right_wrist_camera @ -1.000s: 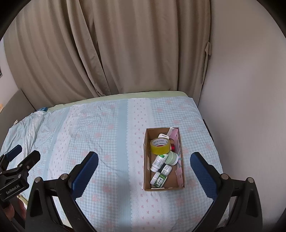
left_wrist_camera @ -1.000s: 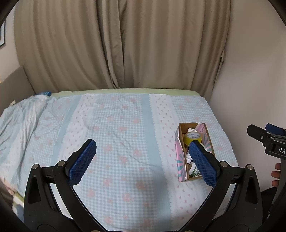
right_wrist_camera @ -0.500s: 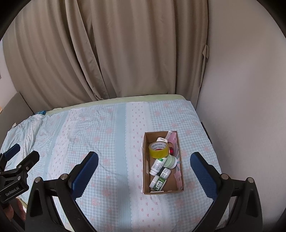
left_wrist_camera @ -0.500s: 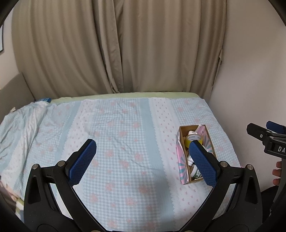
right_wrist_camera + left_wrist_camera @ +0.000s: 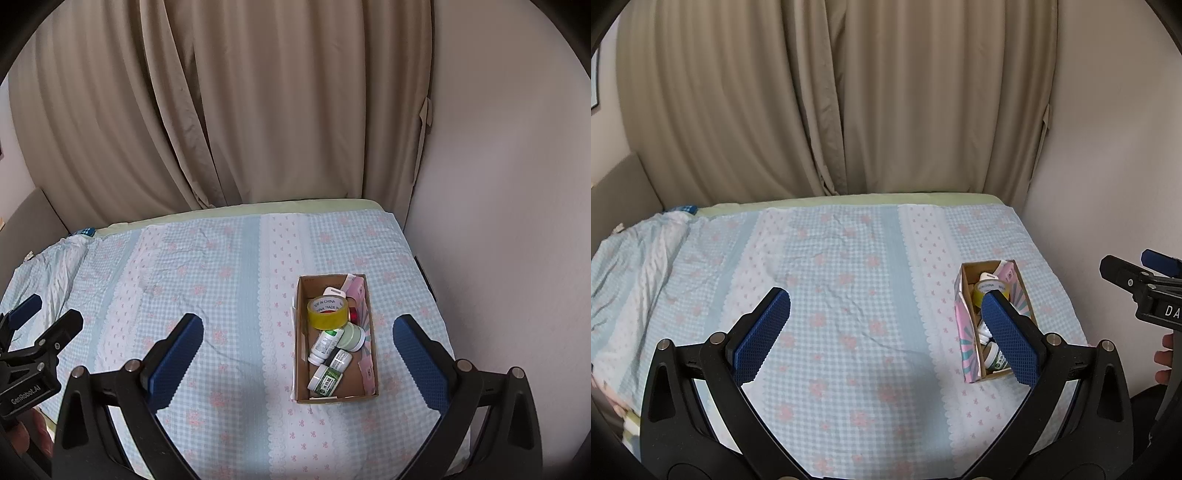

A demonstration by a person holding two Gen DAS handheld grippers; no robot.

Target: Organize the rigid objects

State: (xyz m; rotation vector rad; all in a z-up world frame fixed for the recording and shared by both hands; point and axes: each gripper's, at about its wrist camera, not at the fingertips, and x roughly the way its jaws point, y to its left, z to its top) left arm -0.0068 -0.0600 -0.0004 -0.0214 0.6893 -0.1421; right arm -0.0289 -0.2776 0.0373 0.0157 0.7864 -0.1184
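Note:
A cardboard box (image 5: 301, 332) lies on the right side of the bed. It holds a yellow tape roll (image 5: 327, 313), white bottles (image 5: 325, 343) with green labels, a pale green jar (image 5: 352, 336) and a pink item (image 5: 356, 290). The box also shows in the left wrist view (image 5: 966, 328), partly behind my fingertip. My left gripper (image 5: 882, 336) is open and empty above the bedspread, left of the box. My right gripper (image 5: 297, 354) is open and empty, held above the box's near end.
The bed carries a blue checked bedspread (image 5: 221, 280) with pink flowers. Beige curtains (image 5: 277, 110) hang behind it and a white wall (image 5: 498, 203) runs close along its right side. A bunched quilt (image 5: 635, 258) lies at the left.
Both grippers have drawn back and risen, so the bed and box look smaller and lower. The box's contents have not moved.

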